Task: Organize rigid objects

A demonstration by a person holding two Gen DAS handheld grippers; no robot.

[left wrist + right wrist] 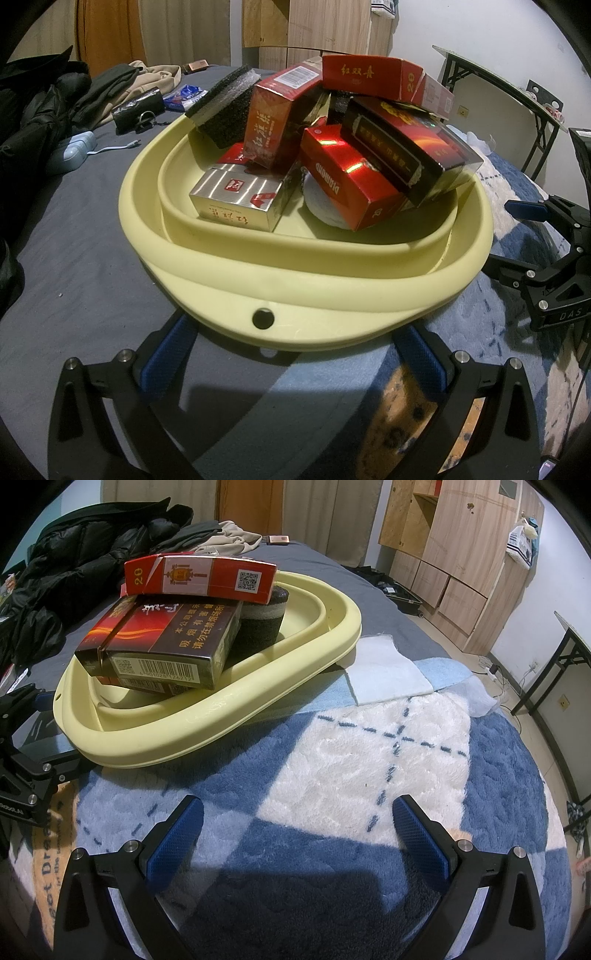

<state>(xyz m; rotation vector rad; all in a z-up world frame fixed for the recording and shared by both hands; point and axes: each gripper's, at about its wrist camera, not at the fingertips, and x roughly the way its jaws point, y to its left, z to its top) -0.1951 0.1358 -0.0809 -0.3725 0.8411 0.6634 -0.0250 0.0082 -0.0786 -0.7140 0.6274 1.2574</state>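
Note:
A pale yellow basin (306,291) sits on the bed, piled with several cigarette boxes: a silver one (236,201), a red DIAMOND one (347,177), a dark one (406,144), and a red one on top (369,75). A black sponge block (225,107) leans on the far rim. My left gripper (295,354) is open just under the basin's near rim, nothing between its fingers. In the right wrist view the basin (229,709) is at upper left with the dark box (166,642) and the red box (207,578). My right gripper (295,830) is open above the plush blanket.
A blue-and-white plush blanket (369,760) covers the near bed, with a light blue cloth (388,672) beside the basin. Dark jackets (74,565) and clothes lie at the far left. A black pouch (138,109) and a charger (74,147) lie left of the basin. A folding table (517,110) stands right.

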